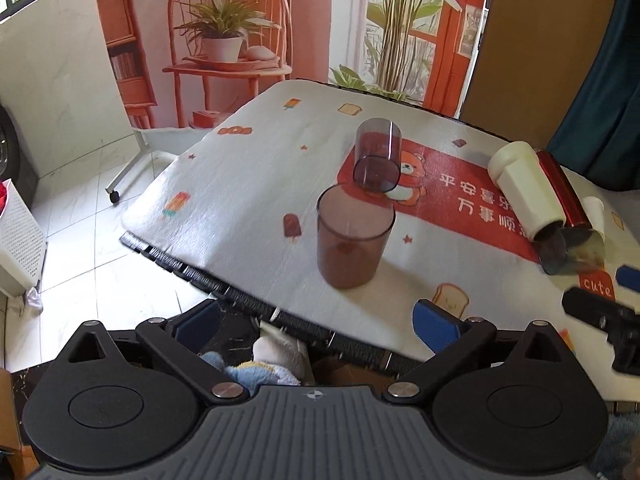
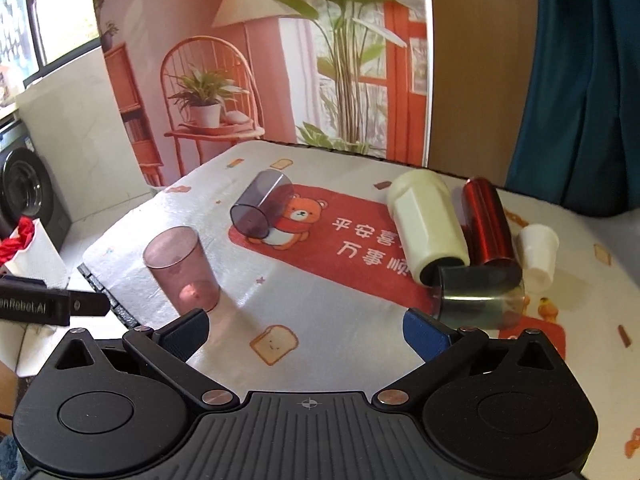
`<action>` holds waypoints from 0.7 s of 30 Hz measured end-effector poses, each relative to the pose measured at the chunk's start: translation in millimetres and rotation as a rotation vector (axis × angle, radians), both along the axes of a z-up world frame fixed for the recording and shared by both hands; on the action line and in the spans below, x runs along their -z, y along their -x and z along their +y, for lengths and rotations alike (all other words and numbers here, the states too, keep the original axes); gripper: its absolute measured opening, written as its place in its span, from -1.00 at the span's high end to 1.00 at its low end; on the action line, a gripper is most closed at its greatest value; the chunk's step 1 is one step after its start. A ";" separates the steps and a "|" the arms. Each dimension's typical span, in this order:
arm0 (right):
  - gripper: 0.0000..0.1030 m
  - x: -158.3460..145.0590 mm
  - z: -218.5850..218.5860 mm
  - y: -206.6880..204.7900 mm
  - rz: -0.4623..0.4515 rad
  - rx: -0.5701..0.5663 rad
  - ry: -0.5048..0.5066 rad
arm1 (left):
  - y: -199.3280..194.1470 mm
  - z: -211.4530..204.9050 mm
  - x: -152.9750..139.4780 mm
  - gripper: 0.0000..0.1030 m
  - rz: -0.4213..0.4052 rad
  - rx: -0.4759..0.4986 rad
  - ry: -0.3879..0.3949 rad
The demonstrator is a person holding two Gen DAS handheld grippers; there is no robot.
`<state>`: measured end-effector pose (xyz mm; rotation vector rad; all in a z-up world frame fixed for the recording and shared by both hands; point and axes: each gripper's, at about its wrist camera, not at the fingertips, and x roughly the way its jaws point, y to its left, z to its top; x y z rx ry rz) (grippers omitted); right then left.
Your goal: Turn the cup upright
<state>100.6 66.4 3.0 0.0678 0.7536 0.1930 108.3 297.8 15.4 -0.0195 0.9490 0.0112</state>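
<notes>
1. The left gripper (image 1: 316,326) has its jaws spread wide and holds nothing; its blue pads (image 1: 434,322) touch no cup.
2. It hangs at the near edge of the table (image 1: 248,184), one finger over the cloth, the other past the edge.
3. The right gripper (image 2: 306,330) is just as wide apart and empty, low over the cloth.
4. Its left pad (image 2: 188,330) sits just beside the base of the pink cup (image 2: 182,270); whether they touch cannot be told.
5. Its right pad is near the grey cup (image 2: 480,298), which lies on its side.
6. The pink cup (image 1: 352,236) stands upright, mouth up, near the table's front edge.
7. The purple cup (image 1: 378,156) lies on its side behind the pink one, on the red bear print.
8. To the right, a cream cup (image 2: 430,228) and a red cup (image 2: 488,224) lie side by side; the grey one rests at their mouths.
9. A small white cup (image 2: 538,252) stands mouth down beside the red one.
</notes>
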 end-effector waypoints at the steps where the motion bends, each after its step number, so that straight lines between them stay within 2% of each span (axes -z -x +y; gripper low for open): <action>1: -0.99 -2.3 2.8 3.0 0.002 -0.001 0.004 | 5.2 1.3 -0.3 -1.00 0.000 -0.003 -0.001; 10: -0.99 -9.9 19.3 21.6 0.016 0.000 0.027 | 35.8 14.9 -7.4 -1.00 -0.033 -0.041 -0.012; 13: -0.99 -8.8 19.9 26.4 0.021 0.008 0.037 | 42.5 15.0 -8.4 -1.00 -0.047 -0.052 -0.046; 21: -0.99 0.6 19.6 34.5 0.023 0.022 0.068 | 55.7 13.3 -7.0 -1.00 -0.046 -0.064 -0.038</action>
